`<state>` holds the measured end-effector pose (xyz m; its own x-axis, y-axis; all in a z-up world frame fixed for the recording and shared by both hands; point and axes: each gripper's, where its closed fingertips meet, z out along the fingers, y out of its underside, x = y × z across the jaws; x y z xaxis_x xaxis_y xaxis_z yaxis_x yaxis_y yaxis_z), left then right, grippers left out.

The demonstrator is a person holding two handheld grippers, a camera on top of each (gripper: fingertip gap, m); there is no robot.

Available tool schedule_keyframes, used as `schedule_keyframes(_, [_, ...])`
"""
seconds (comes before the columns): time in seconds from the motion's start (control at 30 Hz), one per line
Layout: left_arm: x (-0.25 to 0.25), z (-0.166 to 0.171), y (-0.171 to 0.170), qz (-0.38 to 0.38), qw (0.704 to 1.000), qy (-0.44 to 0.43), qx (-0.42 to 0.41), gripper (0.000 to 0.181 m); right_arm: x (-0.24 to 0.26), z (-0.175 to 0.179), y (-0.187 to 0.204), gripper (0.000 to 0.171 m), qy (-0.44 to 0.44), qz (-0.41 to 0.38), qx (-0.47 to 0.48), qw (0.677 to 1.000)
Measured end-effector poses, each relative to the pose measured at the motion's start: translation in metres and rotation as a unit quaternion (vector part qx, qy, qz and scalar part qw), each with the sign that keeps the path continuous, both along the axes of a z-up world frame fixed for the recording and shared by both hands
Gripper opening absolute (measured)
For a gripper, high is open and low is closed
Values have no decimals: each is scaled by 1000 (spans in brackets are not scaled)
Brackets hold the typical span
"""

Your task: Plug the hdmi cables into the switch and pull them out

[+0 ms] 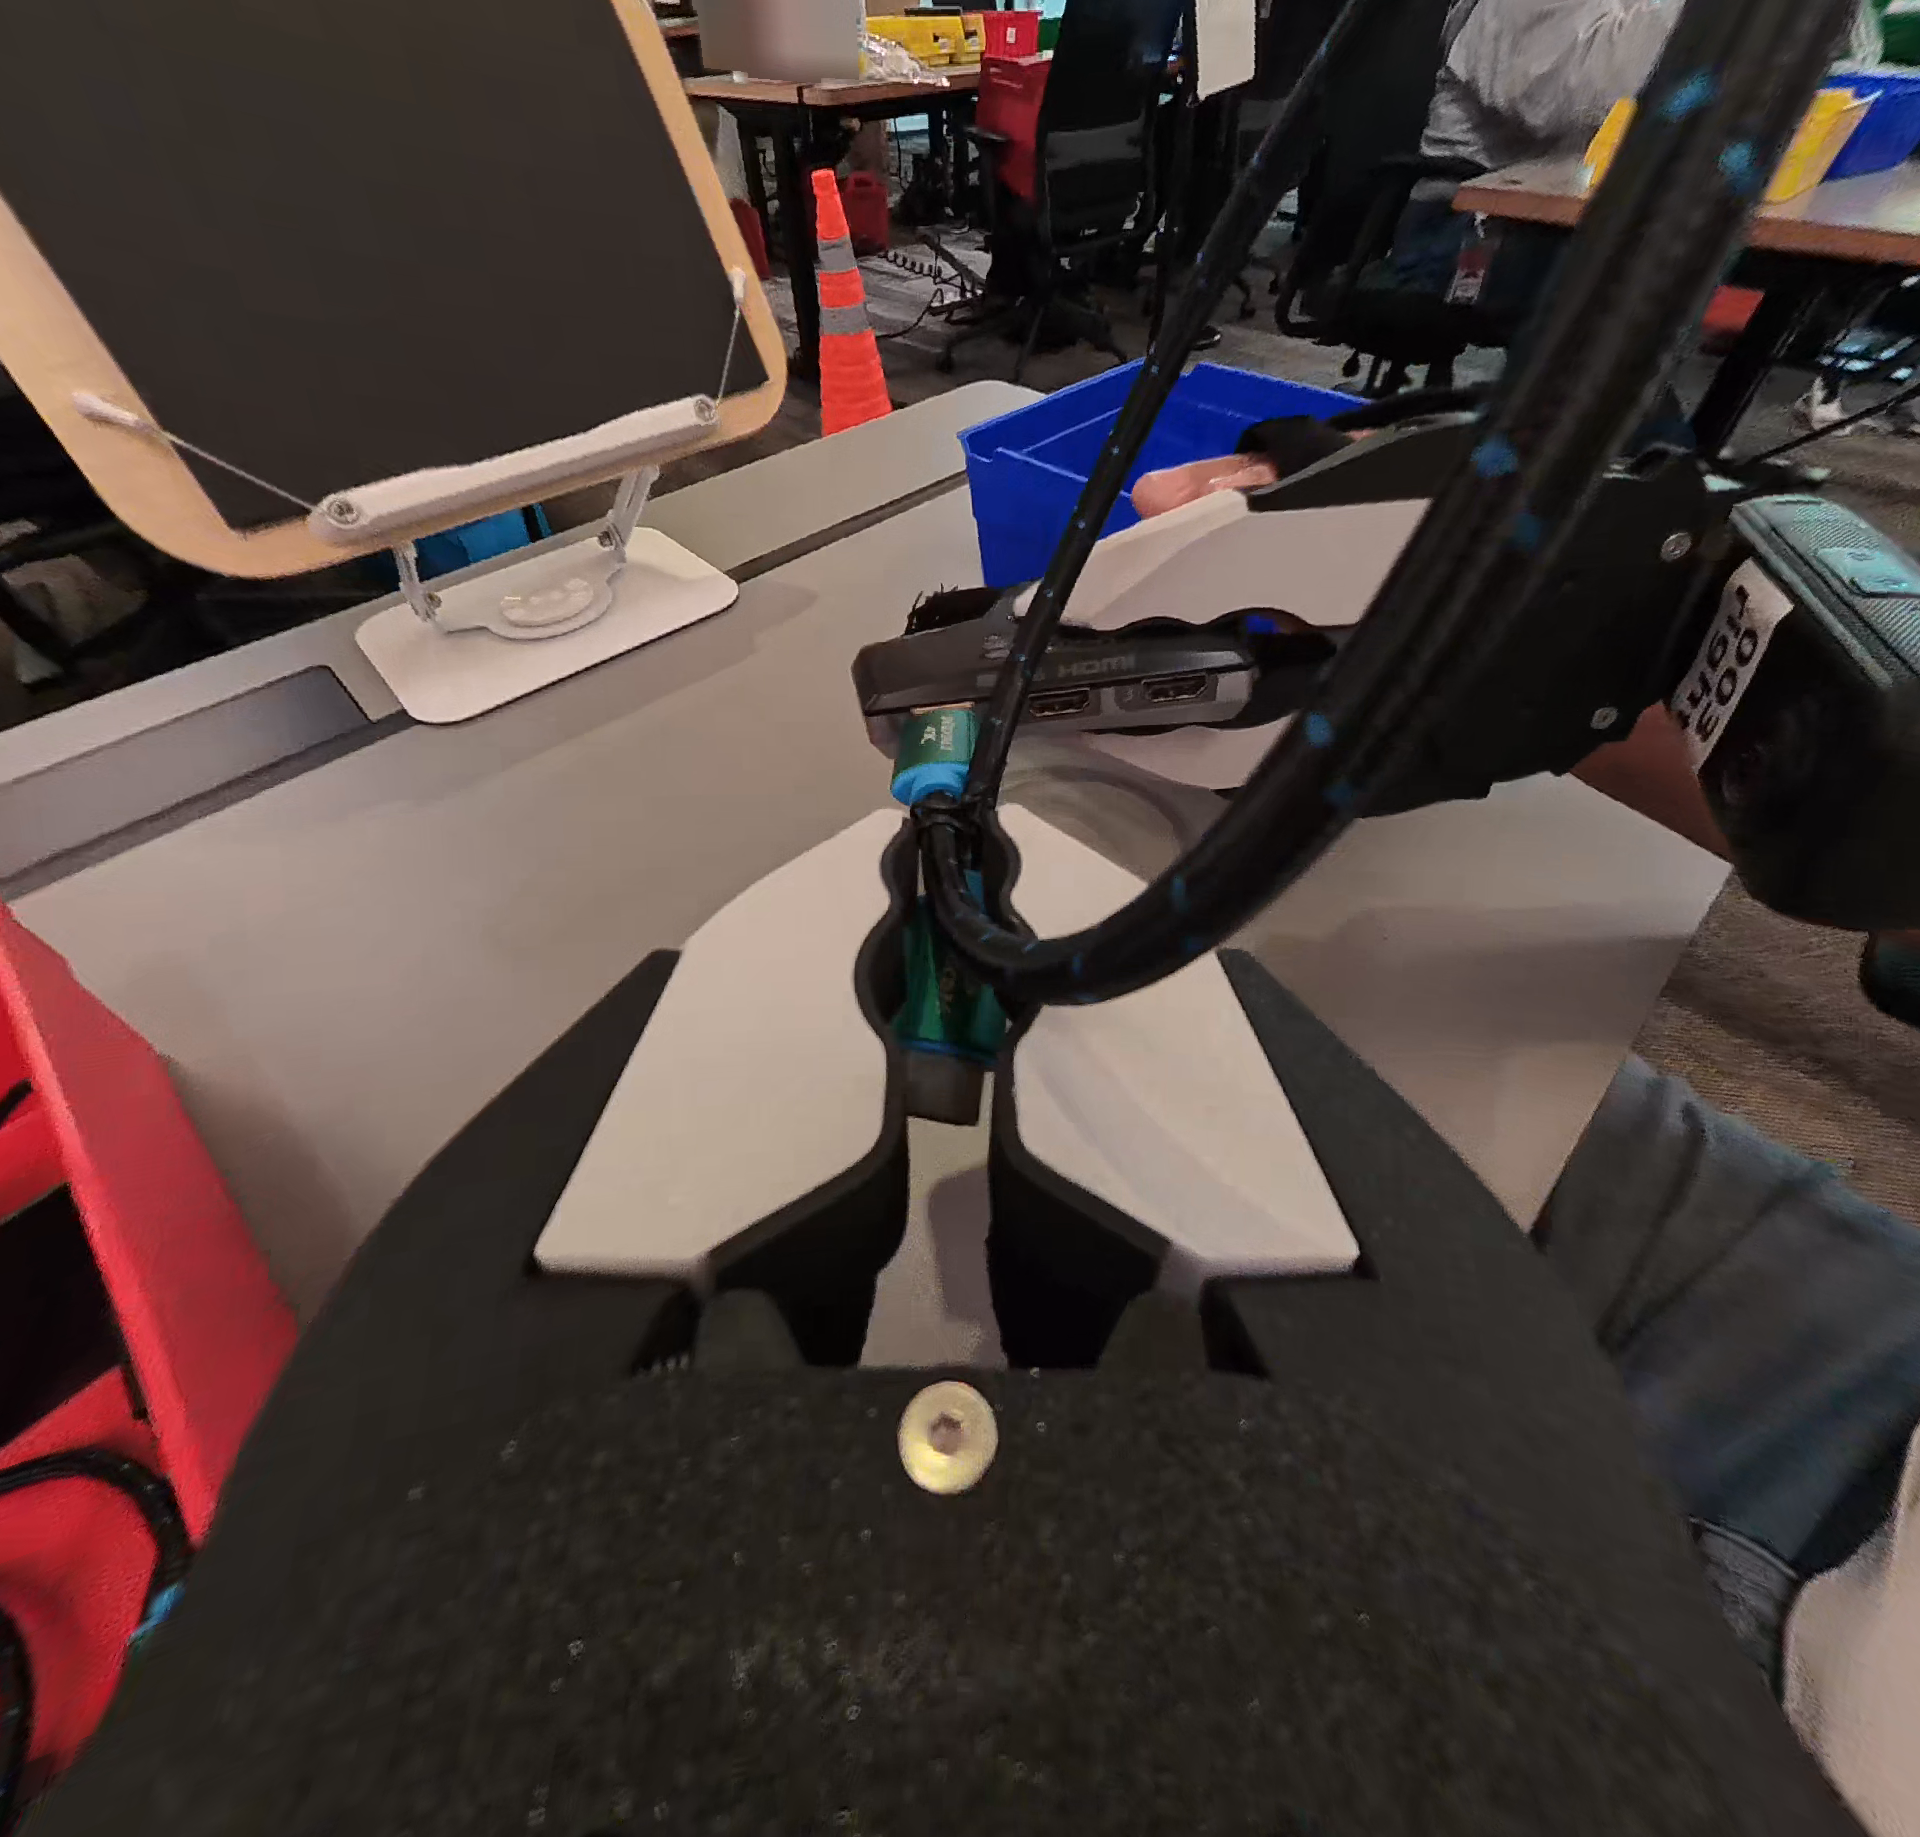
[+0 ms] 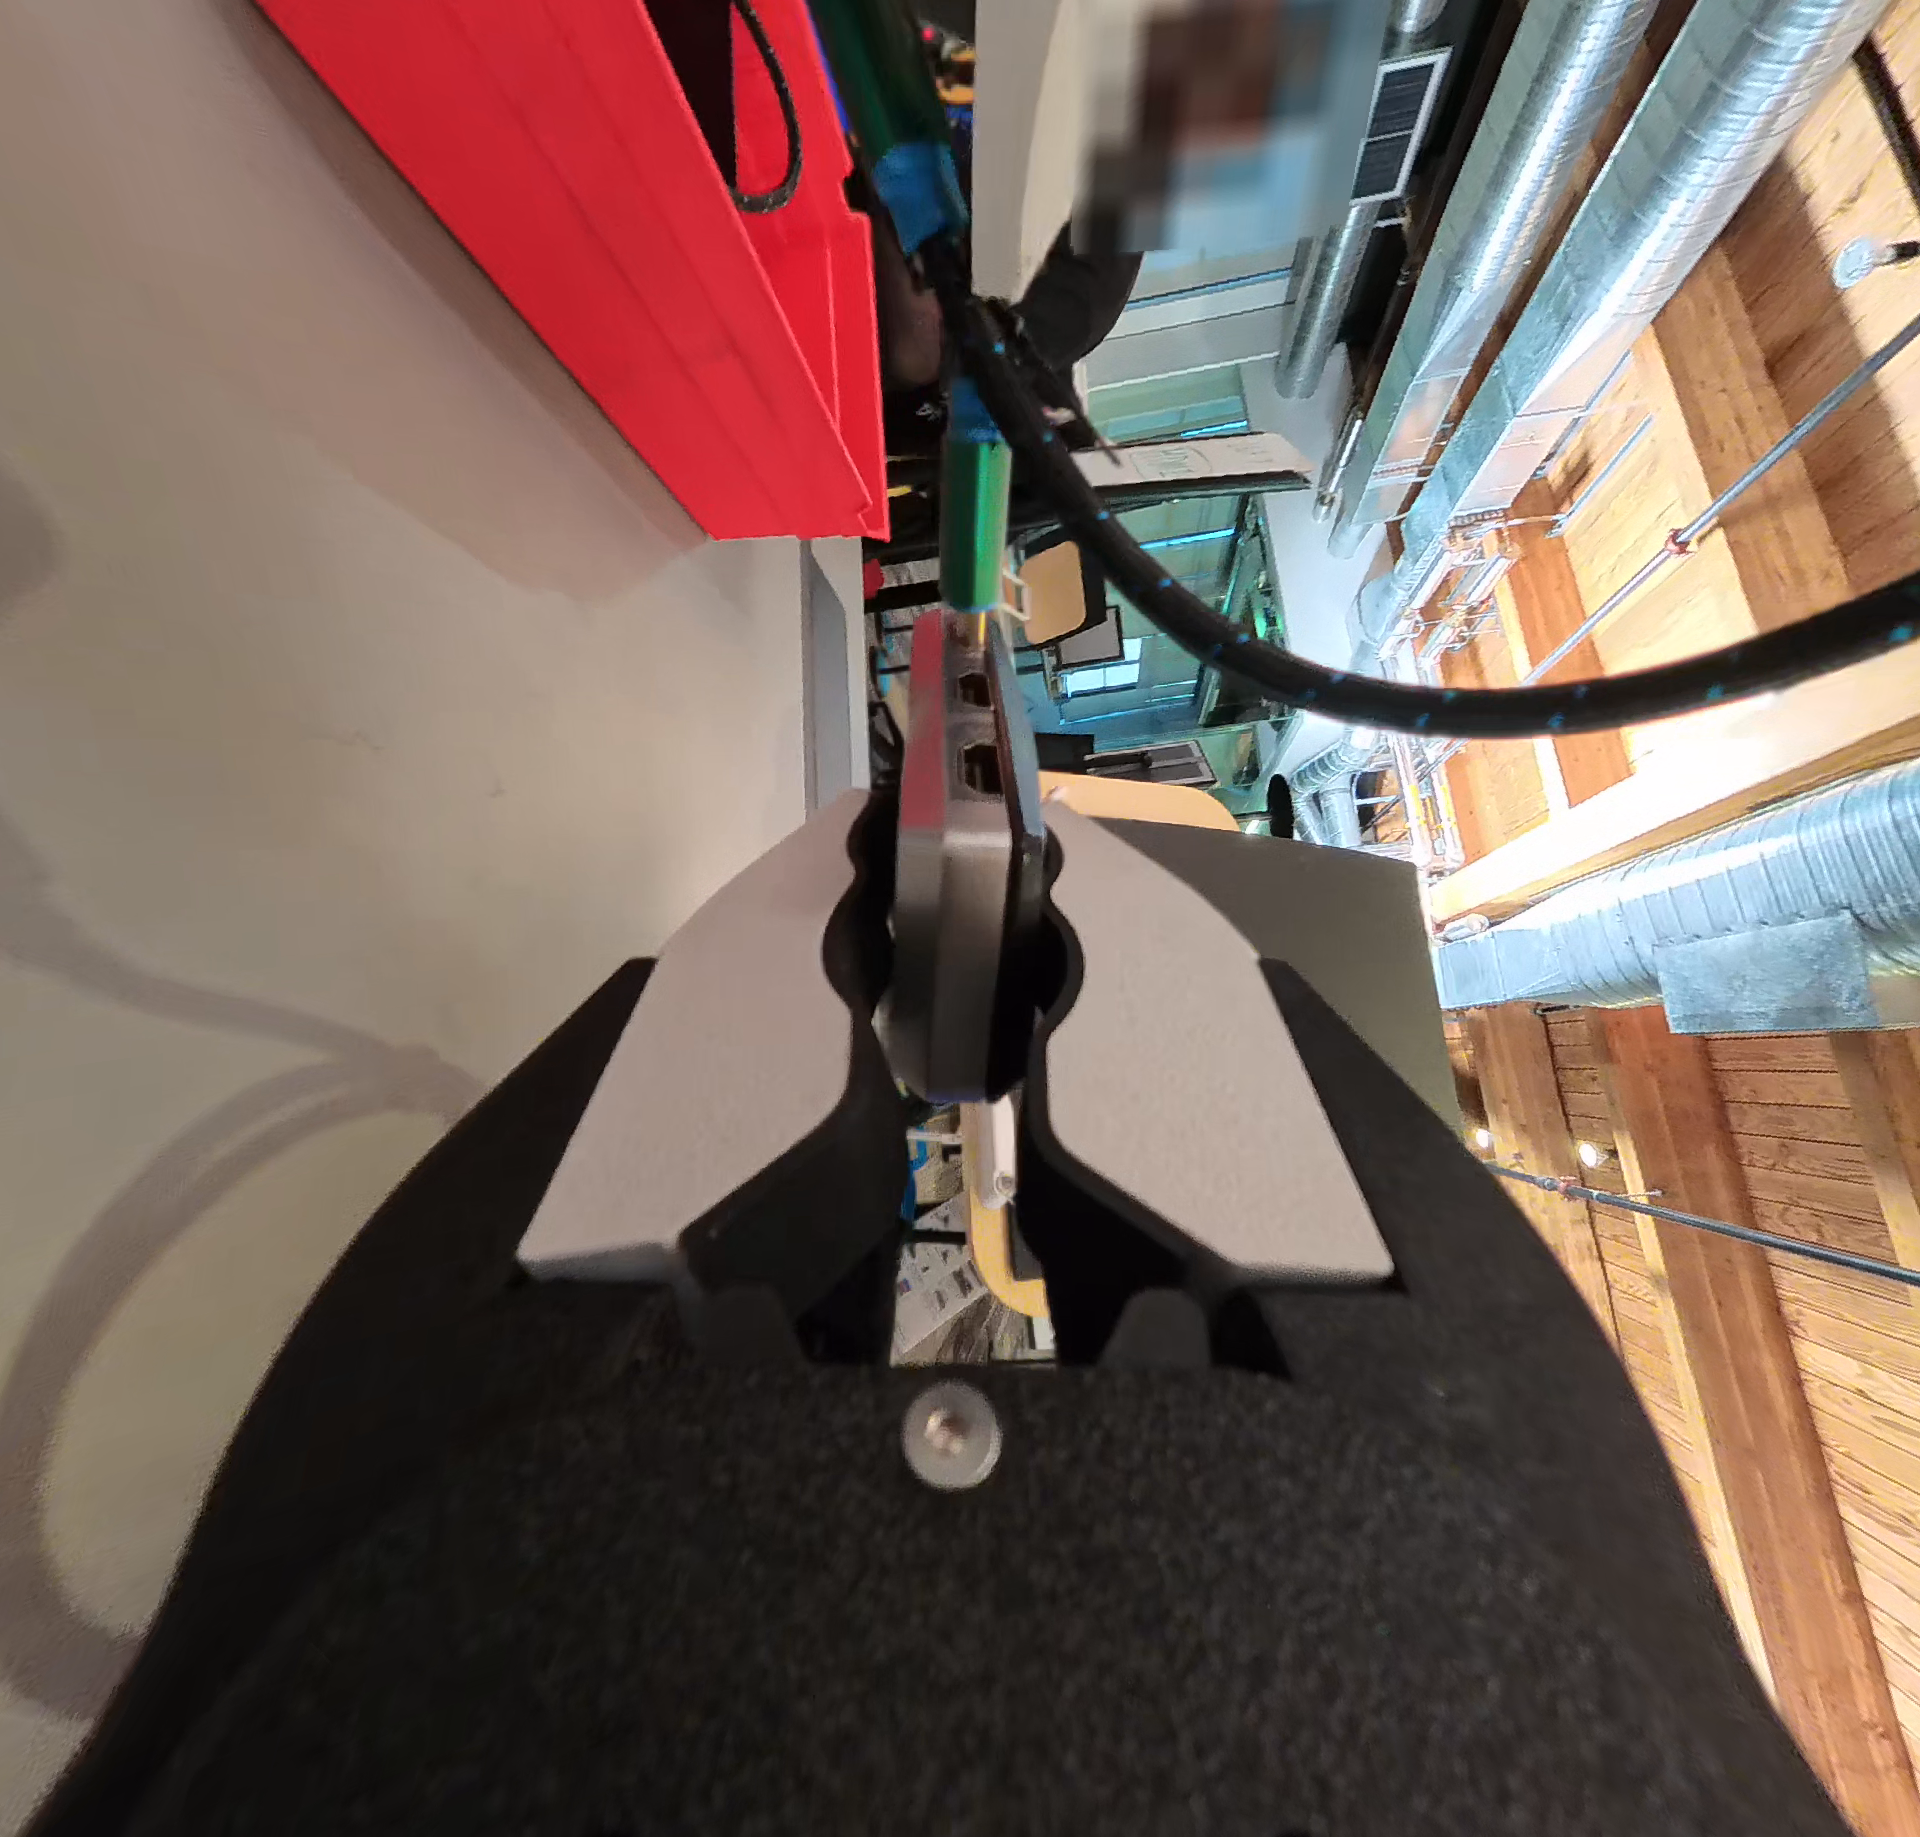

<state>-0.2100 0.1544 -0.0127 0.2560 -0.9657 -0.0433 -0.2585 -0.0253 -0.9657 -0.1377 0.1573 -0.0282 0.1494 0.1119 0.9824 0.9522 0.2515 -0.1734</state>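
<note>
— Two green plugs show in the left wrist view, yes?

— Yes. The left gripper (image 1: 948,966) is clamped on one green HDMI plug (image 1: 943,998) at frame centre, its black braided cable (image 1: 1226,914) looping off to the upper right. The second plug (image 1: 928,748) sits in the leftmost port of the HDMI switch (image 1: 1060,675), just above.

— Who holds the switch?

— The right gripper (image 1: 1195,634), entering from the right, over the grey table (image 1: 312,904) (a blue bin (image 1: 1049,478) stands behind it).

— And the right wrist view?

— Rolled sideways. The right gripper (image 2: 961,946) is closed on the switch (image 2: 951,914) at centre; the inserted plug (image 2: 977,530) stands above it, a red bin (image 2: 582,229) at upper left.
</note>
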Motion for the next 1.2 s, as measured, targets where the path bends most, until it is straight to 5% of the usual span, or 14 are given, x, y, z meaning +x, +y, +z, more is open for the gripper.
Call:
schedule_keyframes(0.7, [-4,10,5,34,999,-29,17,6,-14,-1,6,23,84,19,-25,996])
schedule_keyframes(1.2, [-5,9,-3,32,999,-25,0,6,-24,-12,13,36,46,4,-18,999])
